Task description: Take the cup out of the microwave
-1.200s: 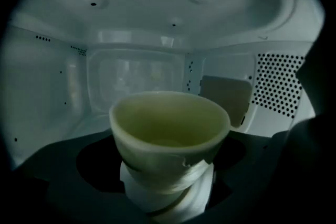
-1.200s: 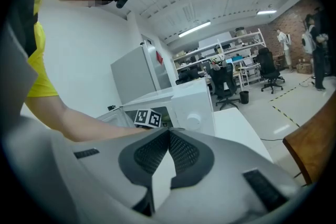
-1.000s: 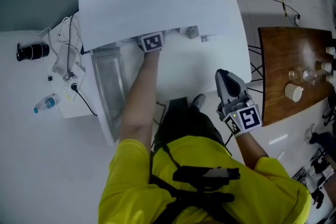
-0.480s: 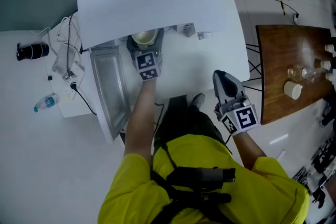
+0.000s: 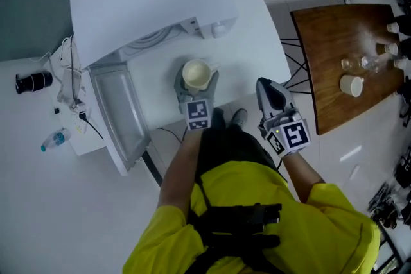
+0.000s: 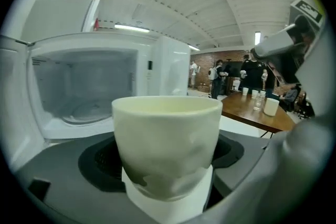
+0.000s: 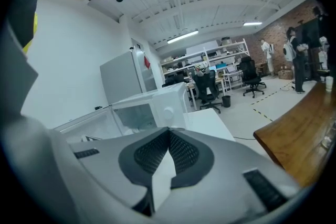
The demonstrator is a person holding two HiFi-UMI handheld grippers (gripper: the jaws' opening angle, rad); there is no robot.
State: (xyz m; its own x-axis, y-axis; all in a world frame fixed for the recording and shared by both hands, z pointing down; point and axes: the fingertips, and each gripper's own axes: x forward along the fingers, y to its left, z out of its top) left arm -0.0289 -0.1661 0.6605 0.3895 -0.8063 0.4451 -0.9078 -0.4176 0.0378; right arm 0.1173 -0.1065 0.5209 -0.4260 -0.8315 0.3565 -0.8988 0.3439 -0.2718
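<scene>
The cup (image 5: 196, 74) is sitting clamped in the left gripper (image 5: 196, 83), already out of the microwave and being held in front of its open mouth. The jaws are standing wide, one on each side of the cup's wall. The left gripper view is showing the cup upright and cream-coloured, filling the space between them.

The white table (image 5: 253, 48) is spreading ahead of both grippers. The microwave (image 5: 151, 0) is standing on it, ahead of the left gripper and a little to its left. Its door (image 5: 119, 109) is hanging open on that gripper's left side, and a glass turntable (image 6: 89, 110) is lying in the cavity.

The wooden table (image 5: 337, 54) is standing well off to the right of the right gripper (image 5: 268, 90) and is bearing a pale cup (image 5: 351, 85) and a few small glasses.

The person (image 5: 257, 208), wearing a yellow top, is standing behind both grippers.

The right gripper is hovering just to the right of the left one, apart from it and pointing much the same way. Its jaws are pressing together with nothing between them.

A water bottle (image 5: 54, 140) is lying far to the left gripper's left, beyond the open door.
</scene>
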